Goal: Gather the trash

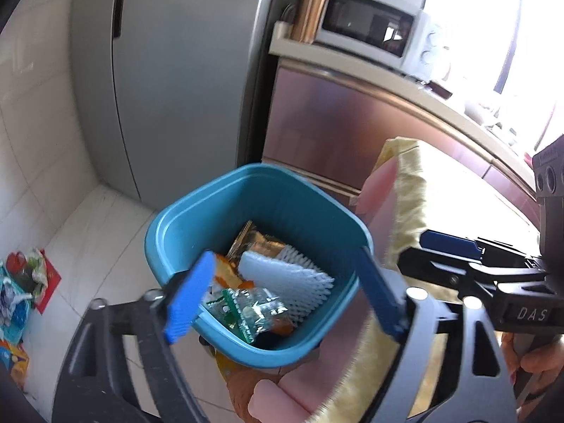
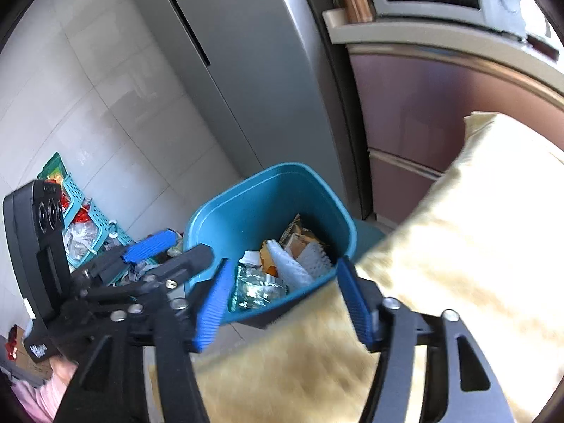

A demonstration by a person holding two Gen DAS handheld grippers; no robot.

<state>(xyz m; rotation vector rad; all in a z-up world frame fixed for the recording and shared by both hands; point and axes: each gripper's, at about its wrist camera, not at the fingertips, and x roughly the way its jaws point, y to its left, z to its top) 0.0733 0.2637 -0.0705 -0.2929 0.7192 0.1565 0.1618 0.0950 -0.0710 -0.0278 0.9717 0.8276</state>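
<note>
A blue trash bin [image 1: 211,211] stands on the floor beside the table and holds wrappers and a white foam net [image 1: 292,282]; it also shows in the right wrist view [image 2: 253,204]. My left gripper [image 1: 282,296] is open and empty above the bin's near rim. My right gripper [image 2: 282,303] is open and empty over the bin's near edge. The right gripper also shows at the right of the left wrist view [image 1: 444,250], and the left gripper at the left of the right wrist view [image 2: 165,250].
A table with a yellow cloth [image 2: 458,229] is at the right. A grey fridge [image 1: 176,70] and a brown cabinet [image 1: 335,123] with a microwave [image 1: 370,24] stand behind. A teal basket [image 2: 84,218] with trash and loose wrappers [image 1: 28,275] lie on the tiled floor at left.
</note>
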